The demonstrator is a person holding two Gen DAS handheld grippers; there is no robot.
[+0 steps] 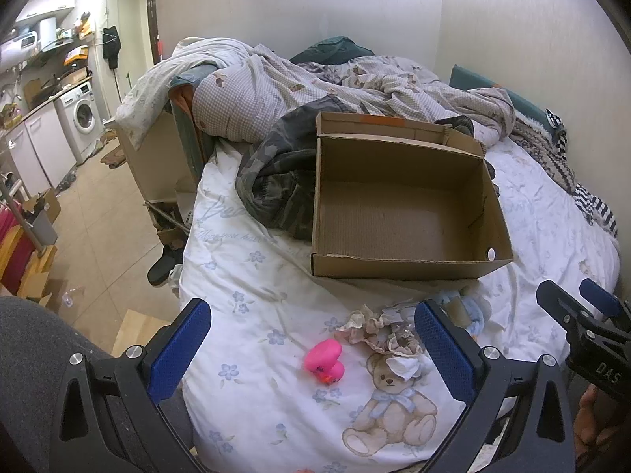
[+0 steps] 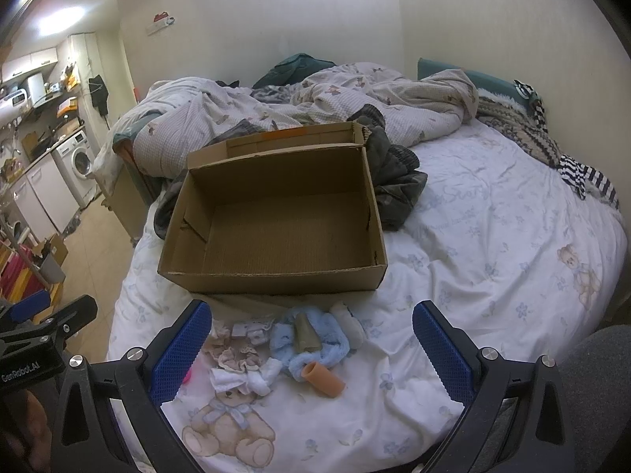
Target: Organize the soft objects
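An empty brown cardboard box (image 1: 406, 205) (image 2: 276, 216) sits open on the bed. In front of it lies a small pile: a pink rubber duck (image 1: 325, 360), beige frilly scrunchies (image 1: 378, 335) (image 2: 232, 351), a white cloth (image 2: 240, 380), a fluffy light-blue piece (image 2: 315, 345) with an olive tube (image 2: 305, 333) on it, and an orange tube (image 2: 323, 378). My left gripper (image 1: 311, 347) is open above the duck. My right gripper (image 2: 309, 349) is open over the blue piece. Neither holds anything.
A white sheet (image 2: 493, 236) printed with bears covers the bed. A camouflage garment (image 1: 276, 181) lies against the box, with a rumpled duvet (image 1: 315, 82) behind it. The wall runs along the right side. On the left are the floor (image 1: 98, 216) and a washing machine (image 1: 81, 116).
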